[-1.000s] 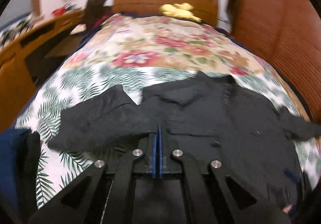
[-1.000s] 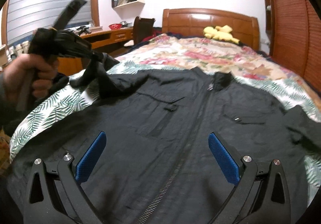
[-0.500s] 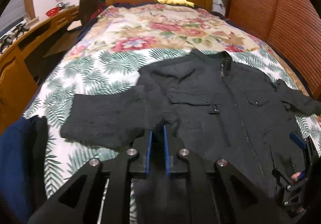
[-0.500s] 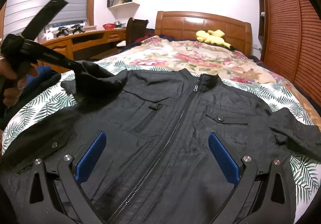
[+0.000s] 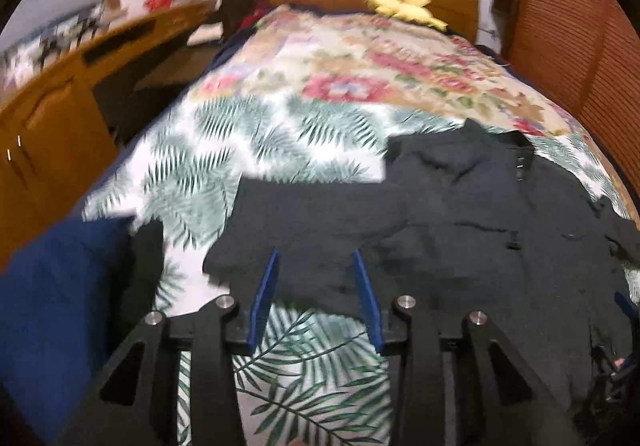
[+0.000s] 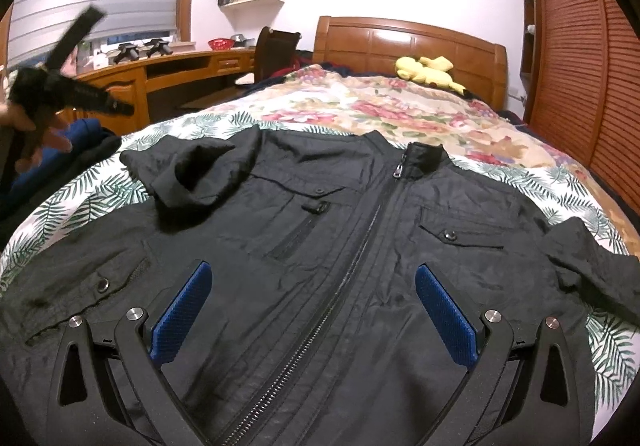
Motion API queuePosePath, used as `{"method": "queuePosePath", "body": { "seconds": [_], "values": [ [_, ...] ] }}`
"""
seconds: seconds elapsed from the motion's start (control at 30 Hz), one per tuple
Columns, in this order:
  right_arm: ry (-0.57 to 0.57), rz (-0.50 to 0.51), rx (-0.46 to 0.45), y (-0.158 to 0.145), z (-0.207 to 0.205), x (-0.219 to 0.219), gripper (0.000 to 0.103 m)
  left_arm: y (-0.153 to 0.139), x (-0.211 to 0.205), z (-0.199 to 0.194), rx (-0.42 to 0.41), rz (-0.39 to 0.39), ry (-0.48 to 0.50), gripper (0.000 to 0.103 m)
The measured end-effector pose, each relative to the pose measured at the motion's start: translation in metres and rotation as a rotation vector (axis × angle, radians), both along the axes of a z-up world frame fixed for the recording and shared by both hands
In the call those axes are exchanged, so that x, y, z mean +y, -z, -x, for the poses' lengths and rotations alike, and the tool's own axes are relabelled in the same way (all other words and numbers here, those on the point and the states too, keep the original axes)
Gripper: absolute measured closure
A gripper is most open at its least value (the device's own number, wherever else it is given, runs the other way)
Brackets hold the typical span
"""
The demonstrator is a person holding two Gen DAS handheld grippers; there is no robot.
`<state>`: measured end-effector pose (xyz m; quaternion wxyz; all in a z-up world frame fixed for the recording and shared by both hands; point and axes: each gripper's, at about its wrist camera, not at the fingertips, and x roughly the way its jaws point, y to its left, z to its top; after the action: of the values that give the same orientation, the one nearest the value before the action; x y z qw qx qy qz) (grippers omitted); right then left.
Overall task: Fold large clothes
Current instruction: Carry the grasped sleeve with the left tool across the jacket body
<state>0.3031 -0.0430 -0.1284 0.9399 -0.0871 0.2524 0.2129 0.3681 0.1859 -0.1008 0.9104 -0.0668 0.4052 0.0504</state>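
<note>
A black zip jacket (image 6: pixel 360 246) lies front up on the palm-leaf bedspread (image 5: pixel 256 166). Its one sleeve (image 5: pixel 312 230) rests flat on the cover, crumpled near the shoulder (image 6: pixel 188 174). My left gripper (image 5: pixel 315 258) hovers at that sleeve's lower edge. Its jaws are opening, and the cloth lies loose between the blue pads (image 5: pixel 266 298) without being pressed. In the right wrist view the left gripper (image 6: pixel 116 106) shows blurred in a hand at the far left. My right gripper (image 6: pixel 313 268) stands wide open low over the zipper (image 6: pixel 352 266), holding nothing. The other sleeve (image 6: pixel 592 266) lies bunched at the right.
Navy blue cloth (image 5: pixel 52 286) is heaped at the bed's left edge. A wooden desk (image 5: pixel 60 106) runs along the left and louvred wardrobe doors (image 6: pixel 580 66) stand on the right. A yellow plush toy (image 6: pixel 428 70) sits by the headboard (image 6: pixel 400 42), on a floral cover (image 5: pixel 360 66).
The left gripper, shut on the sleeve a second ago, has opened and let it drop onto the bed, then drawn back to the left. The right gripper has stayed put.
</note>
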Motion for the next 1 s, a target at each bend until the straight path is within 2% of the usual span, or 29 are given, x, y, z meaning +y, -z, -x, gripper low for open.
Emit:
{"method": "queuePosePath", "body": {
  "seconds": [0.17, 0.3, 0.5, 0.7, 0.83, 0.87, 0.9, 0.97, 1.0],
  "values": [
    [0.001, 0.001, 0.015, 0.002, -0.003, 0.001, 0.0, 0.052, 0.027, -0.009, 0.077, 0.07, -0.054, 0.066],
    [0.0, 0.001, 0.013, 0.002, -0.002, 0.001, 0.0, 0.067, 0.037, -0.013, 0.086, 0.144, -0.073, 0.066],
    [-0.009, -0.006, 0.036, 0.002, -0.004, 0.002, 0.0, 0.078, 0.045, -0.024, 0.097, 0.223, -0.095, 0.066],
    [-0.006, -0.036, 0.062, 0.002, -0.009, -0.003, 0.0, 0.077, 0.048, -0.035, 0.087, 0.255, -0.12, 0.066],
    [-0.005, -0.039, 0.061, 0.003, -0.009, -0.003, 0.0, 0.076, 0.042, -0.043, 0.103, 0.211, -0.12, 0.066],
    [-0.006, -0.039, 0.061, 0.003, -0.008, -0.004, 0.0, 0.076, 0.039, -0.044, 0.103, 0.186, -0.12, 0.072],
    [-0.006, -0.04, 0.061, 0.003, -0.009, -0.004, 0.0, 0.076, 0.038, -0.045, 0.1, 0.174, -0.117, 0.083],
    [-0.006, -0.043, 0.061, 0.003, -0.008, -0.005, 0.0, 0.074, 0.033, -0.045, 0.086, 0.146, -0.11, 0.095],
    [-0.005, -0.041, 0.061, 0.003, -0.009, -0.004, 0.0, 0.071, 0.031, -0.044, 0.073, 0.133, -0.105, 0.098]
  ]
}}
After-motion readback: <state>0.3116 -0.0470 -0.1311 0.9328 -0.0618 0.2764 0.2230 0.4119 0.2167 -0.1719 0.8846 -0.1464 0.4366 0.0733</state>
